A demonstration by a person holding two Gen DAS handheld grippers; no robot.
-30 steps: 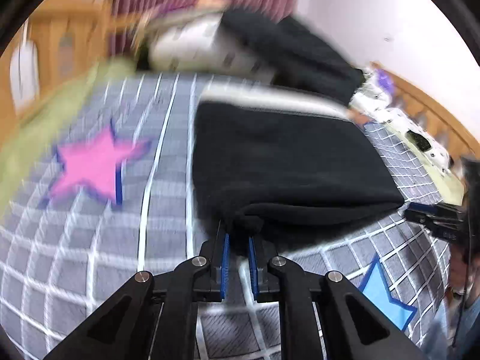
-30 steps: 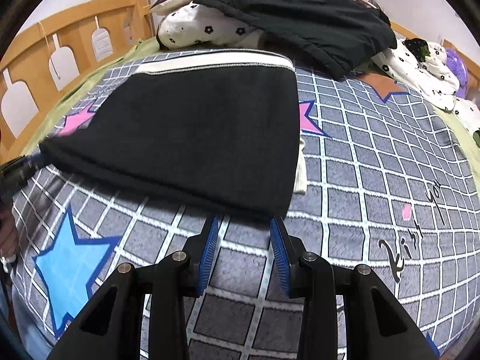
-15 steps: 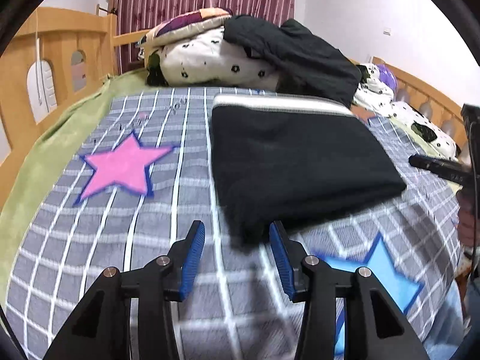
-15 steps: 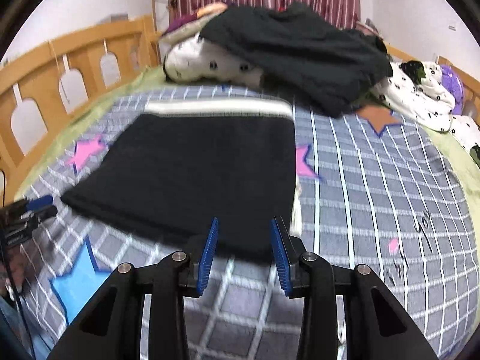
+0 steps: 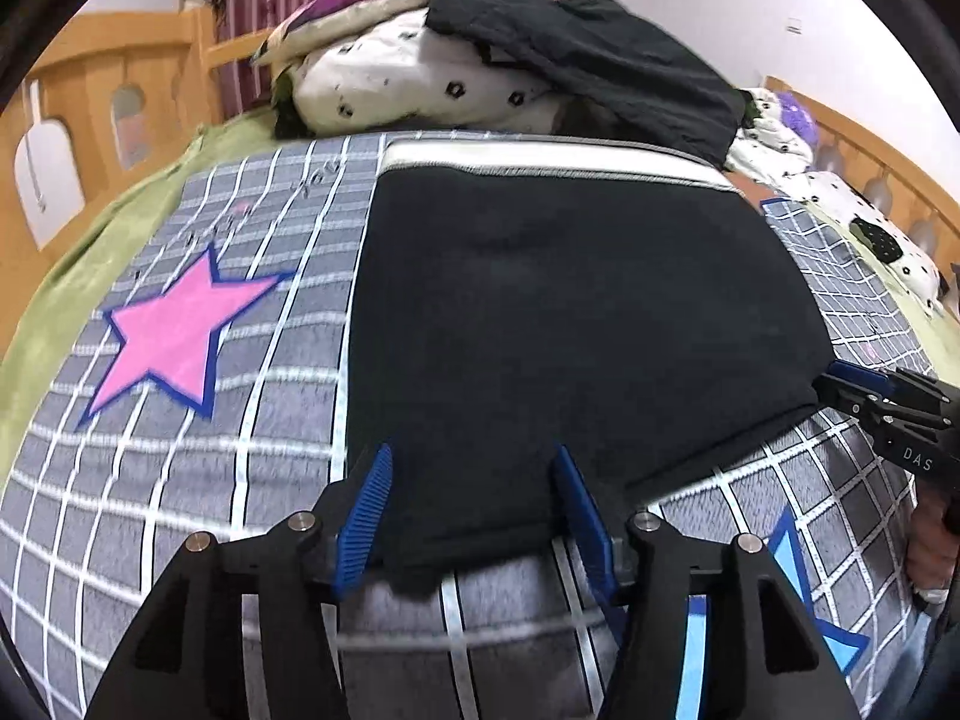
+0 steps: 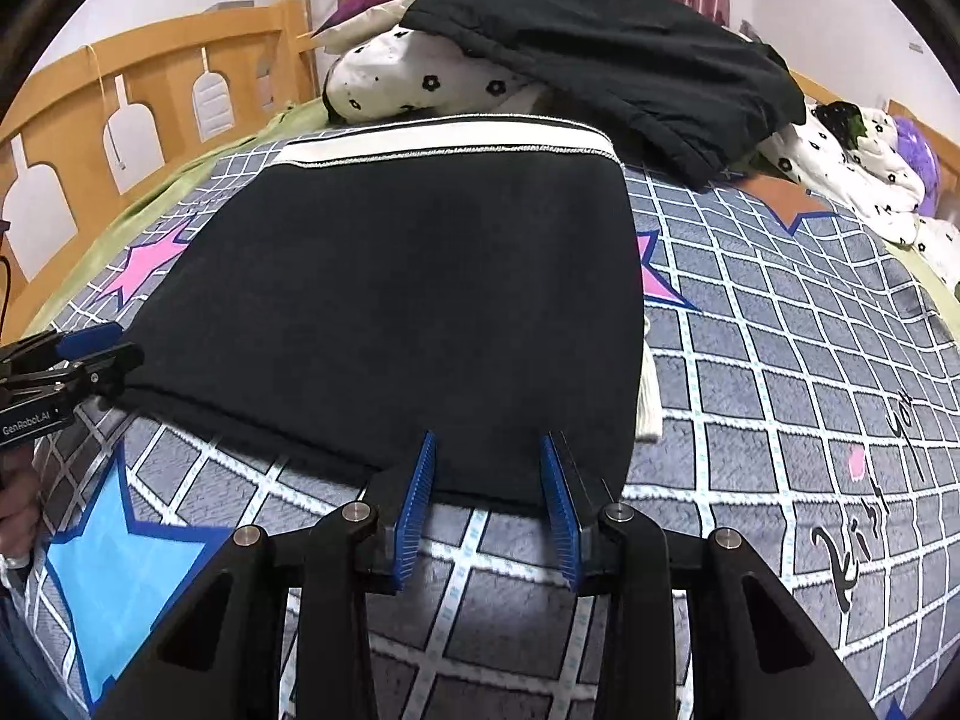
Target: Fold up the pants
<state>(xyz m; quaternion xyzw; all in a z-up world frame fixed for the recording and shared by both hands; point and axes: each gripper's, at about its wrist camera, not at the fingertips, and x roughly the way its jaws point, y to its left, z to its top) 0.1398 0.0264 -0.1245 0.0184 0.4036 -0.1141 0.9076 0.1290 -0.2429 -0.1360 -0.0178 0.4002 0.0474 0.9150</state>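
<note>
The black pants [image 5: 570, 324] lie folded flat on the grey checked blanket [image 5: 180, 480], white waistband at the far end; they also show in the right wrist view [image 6: 420, 312]. My left gripper [image 5: 474, 474] is open, its blue pads straddling the near left edge of the fold. My right gripper [image 6: 489, 462] is open over the near right edge. Each gripper shows in the other's view, the right one [image 5: 882, 402] and the left one [image 6: 72, 360], at the pants' side edges.
A pile of pillows and a black garment [image 6: 600, 48] sits at the head of the bed. Wooden rails [image 6: 120, 114] run along the sides. Spotted white bedding [image 6: 852, 162] lies at the far right.
My left gripper has let go of the pants' near corner and opened. Both grippers drew back, then moved forward again onto the near edge of the folded pants.
</note>
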